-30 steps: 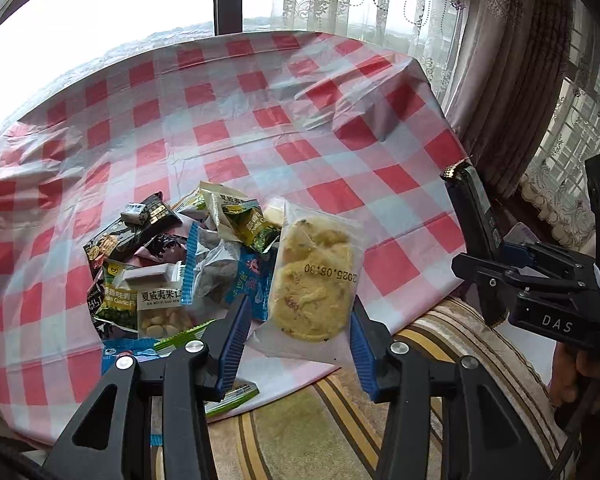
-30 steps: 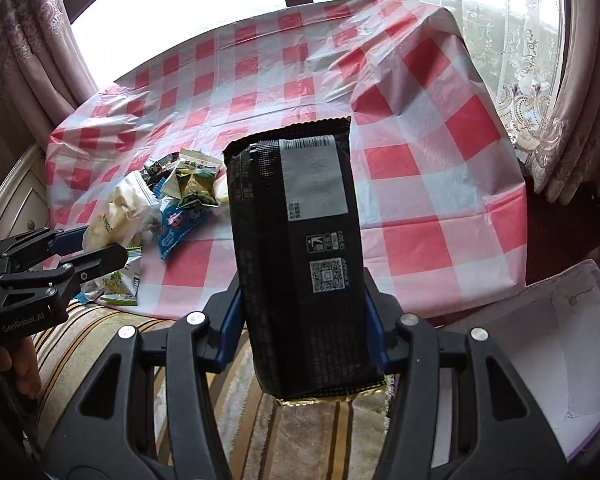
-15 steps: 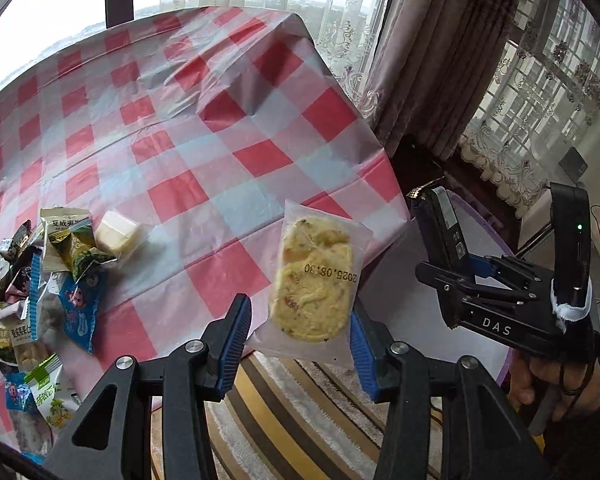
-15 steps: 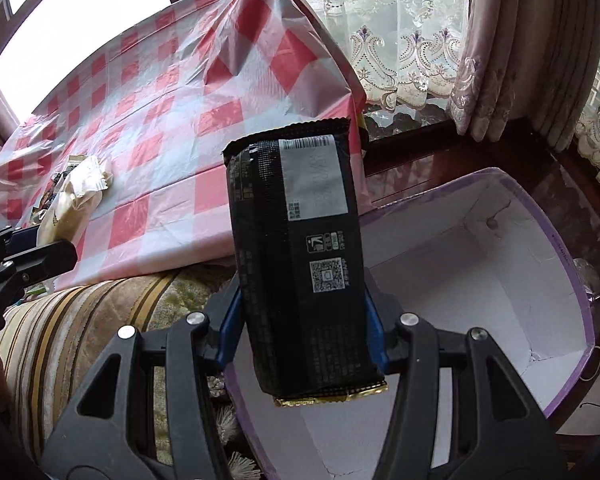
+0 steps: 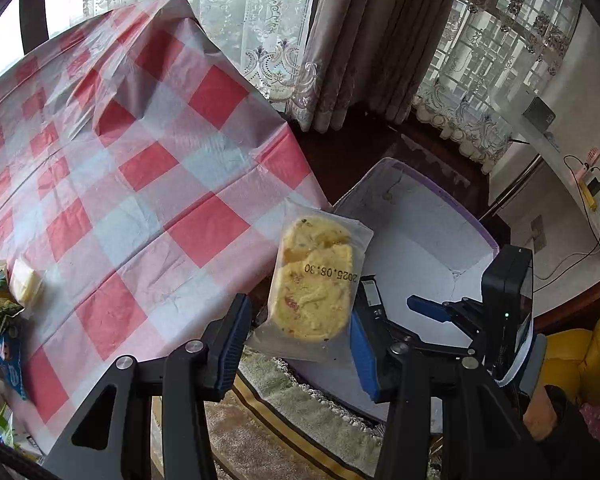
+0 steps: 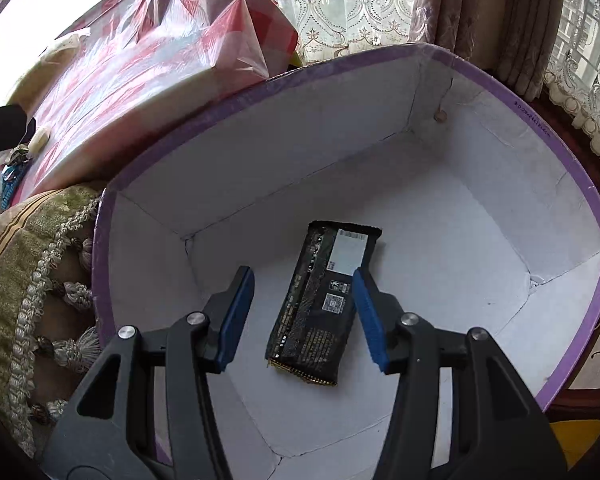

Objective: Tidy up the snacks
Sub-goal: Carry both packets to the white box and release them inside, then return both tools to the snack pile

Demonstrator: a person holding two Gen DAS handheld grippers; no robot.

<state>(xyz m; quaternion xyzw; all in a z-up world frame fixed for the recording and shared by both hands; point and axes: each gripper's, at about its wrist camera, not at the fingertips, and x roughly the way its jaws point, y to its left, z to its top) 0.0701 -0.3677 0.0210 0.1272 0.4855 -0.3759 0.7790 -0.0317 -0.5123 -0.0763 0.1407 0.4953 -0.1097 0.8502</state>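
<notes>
My left gripper is shut on a clear packet with a yellow pastry, held up in front of the table edge and the near corner of the box. The box is white inside with a purple rim. A black snack packet lies flat on the box floor. My right gripper hangs above it inside the box, open; a gap shows beside the left pad. The left wrist view shows the right gripper's blue finger over the box.
The table with a red-and-white check cloth stands left of the box. A pile of snack packets and a small pale packet lie at its left. A striped, fringed cushion sits between table and box. Curtains hang behind.
Both grippers swung right from the table to the box. The black packet has left the right gripper and now lies on the box floor. The left still holds the pastry packet.
</notes>
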